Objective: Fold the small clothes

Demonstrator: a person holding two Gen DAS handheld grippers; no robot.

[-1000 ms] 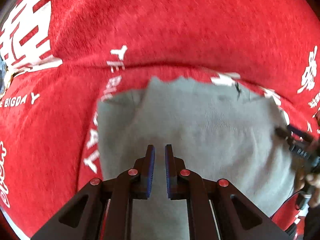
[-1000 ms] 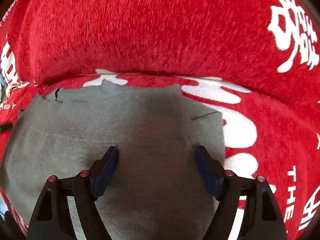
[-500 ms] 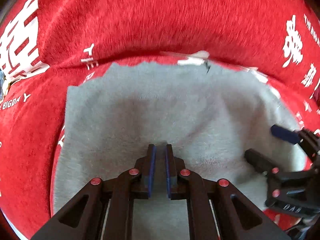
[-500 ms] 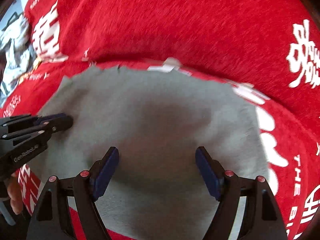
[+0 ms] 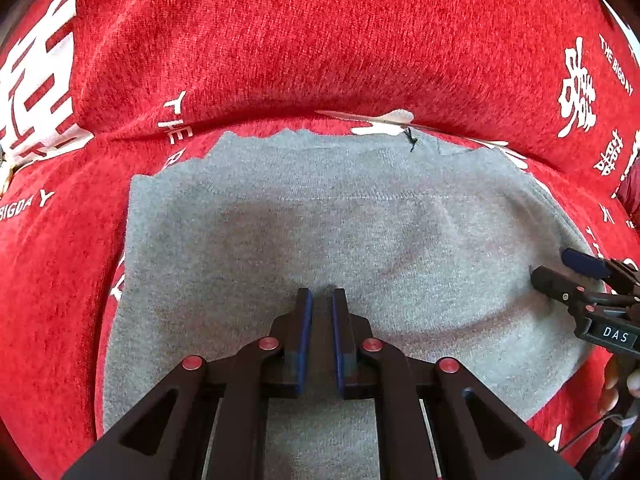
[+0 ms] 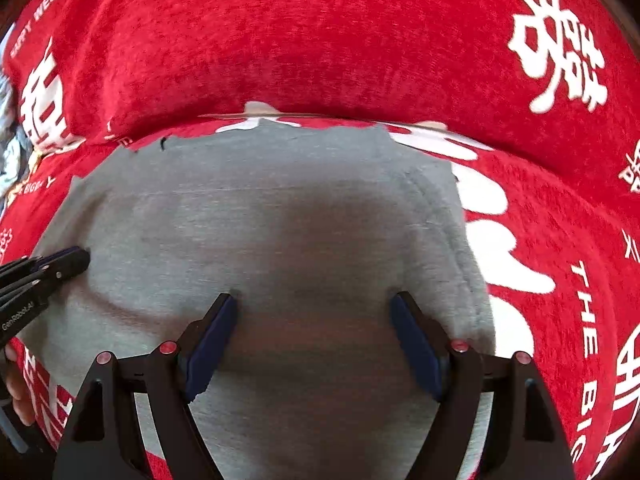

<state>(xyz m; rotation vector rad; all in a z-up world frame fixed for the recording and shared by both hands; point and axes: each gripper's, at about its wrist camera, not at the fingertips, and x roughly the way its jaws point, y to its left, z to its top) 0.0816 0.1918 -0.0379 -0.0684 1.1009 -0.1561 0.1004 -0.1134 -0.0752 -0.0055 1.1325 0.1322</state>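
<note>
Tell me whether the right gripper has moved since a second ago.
Yes. The right gripper has drawn back from the grey garment's far edge, which now shows whole against the red cover.

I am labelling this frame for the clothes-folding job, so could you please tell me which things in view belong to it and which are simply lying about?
Belongs to the job:
- grey knitted garment
- left gripper
- right gripper

Just lying about:
- red printed cloth underneath
- bundle of pale fabric at the far left edge
</note>
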